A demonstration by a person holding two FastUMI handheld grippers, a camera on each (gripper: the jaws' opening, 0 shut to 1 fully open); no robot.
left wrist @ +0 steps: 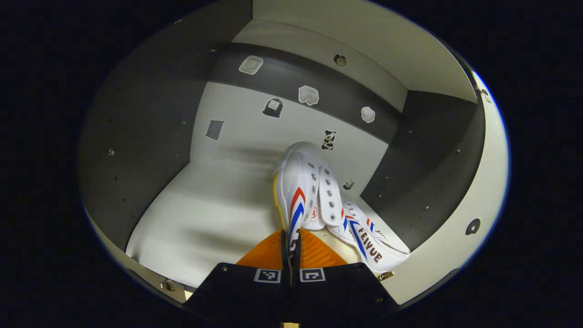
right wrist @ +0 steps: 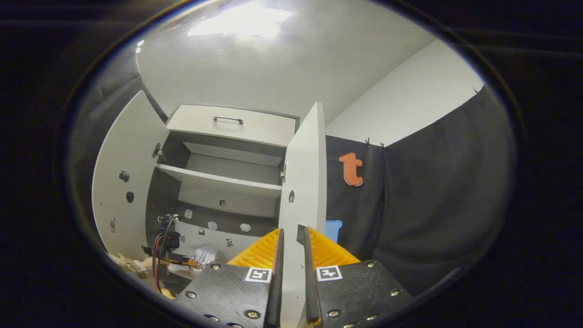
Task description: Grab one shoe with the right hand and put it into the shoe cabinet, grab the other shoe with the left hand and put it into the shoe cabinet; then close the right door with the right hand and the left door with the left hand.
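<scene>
**Left gripper holds a shoe inside the cabinet; right gripper's jaws straddle the right door edge**

In the left gripper view, the grey side wall of the white-and-grey shoe cabinet is seen at the left, its pale bottom shelf spreading toward the middle. Small stickers are dotted over the back panel. Right of centre, a white canvas sneaker with red and blue chevron stripes is pointed toe-first into the compartment, and the left gripper is clenched on its heel edge — both fingers are pressed together on the thin rim. Just to the right, touching it, a second white sneaker with a lettered side is lain on the shelf near the right inner wall.

In the right gripper view, the open left door is seen at the left, then the cabinet interior with a white upper shelf and a drawer with a dark handle above. Low down, the other gripper with red and black wires is seen beside a white shoe. Further right, the open right door is shown edge-on — the right gripper is parted slightly, with the door edge between the fingers; whether they press on it cannot be told.
</scene>
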